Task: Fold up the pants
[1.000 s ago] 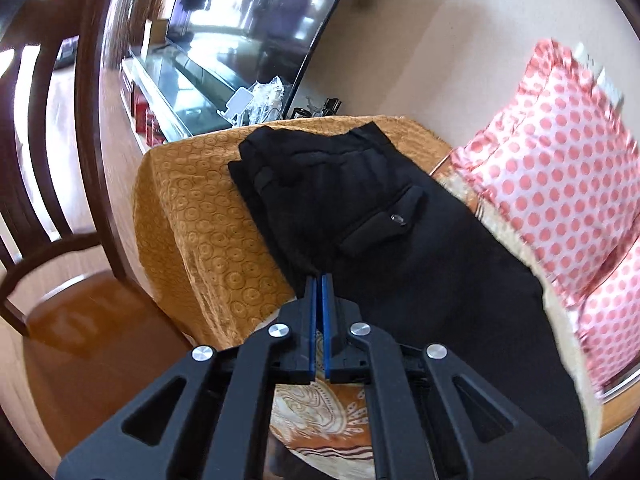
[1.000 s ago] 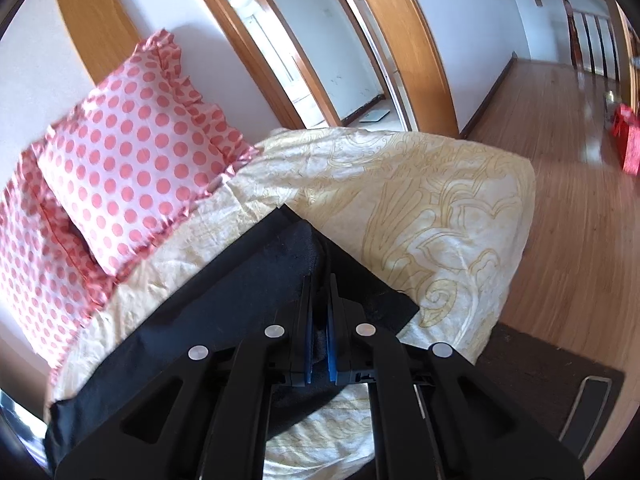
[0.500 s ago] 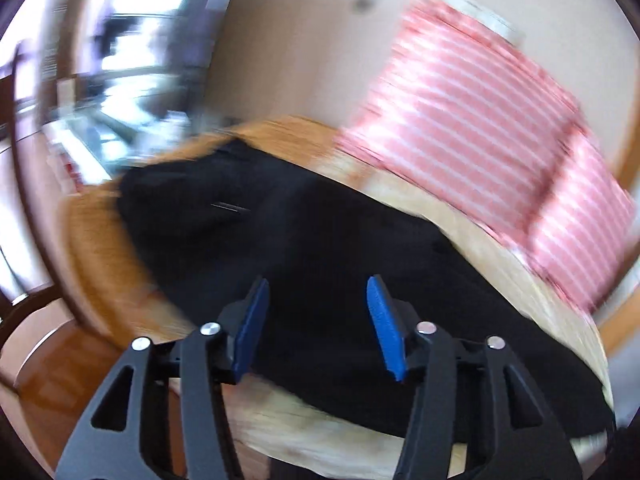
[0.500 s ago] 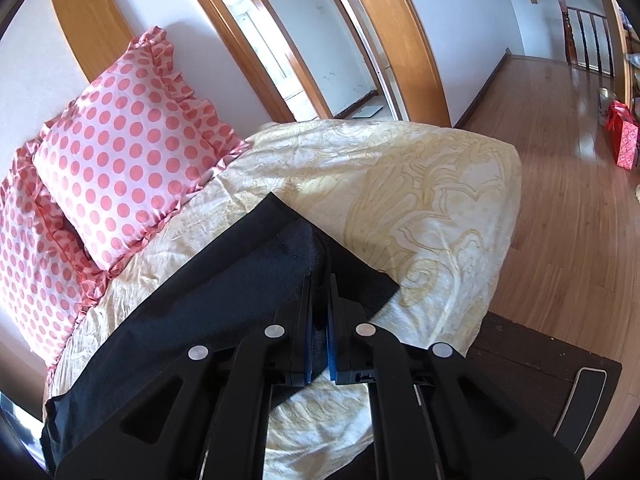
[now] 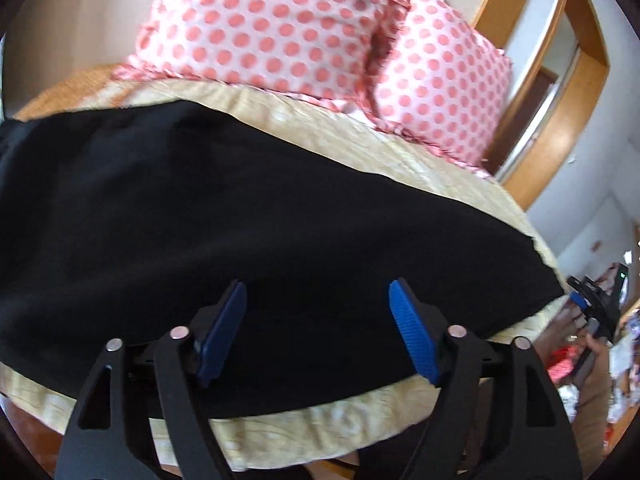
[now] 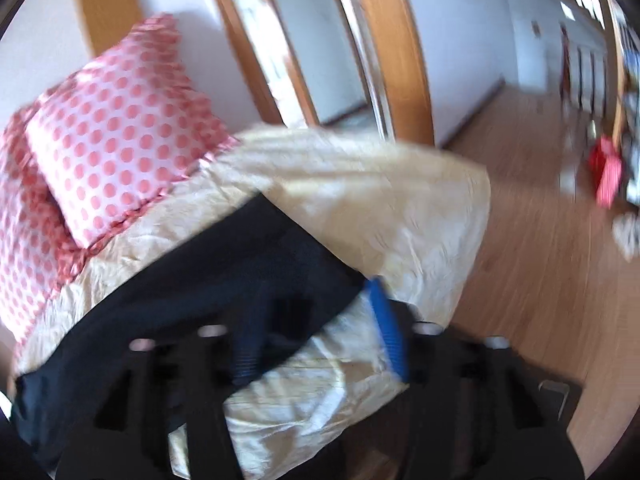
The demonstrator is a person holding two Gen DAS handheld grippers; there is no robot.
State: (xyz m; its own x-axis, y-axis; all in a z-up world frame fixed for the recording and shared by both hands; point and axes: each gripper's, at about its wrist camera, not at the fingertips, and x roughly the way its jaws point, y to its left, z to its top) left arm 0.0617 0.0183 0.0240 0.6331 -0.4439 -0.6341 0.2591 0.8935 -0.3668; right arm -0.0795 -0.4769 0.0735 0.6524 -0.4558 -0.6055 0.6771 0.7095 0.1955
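The black pants (image 5: 240, 220) lie flat and lengthwise on a cream and yellow patterned cover (image 5: 420, 160). My left gripper (image 5: 316, 328) is open and empty, its blue pads hovering over the near edge of the middle of the pants. In the right wrist view the leg end of the pants (image 6: 224, 292) lies on the cover (image 6: 380, 200). My right gripper (image 6: 316, 328) is open and empty just at the hem corner; the view is motion-blurred. The right gripper also shows at the far right of the left wrist view (image 5: 592, 308).
Two pink polka-dot pillows (image 5: 320, 32) lean against the wall behind the pants, also in the right wrist view (image 6: 112, 136). A wooden door frame (image 6: 384, 60) and wooden floor (image 6: 540, 240) lie to the right, with a red object (image 6: 608, 172) on the floor.
Both grippers have opened and let go of the pants. The left gripper swung right from the waist end to the middle of the pants. The right gripper backed slightly off the hem.
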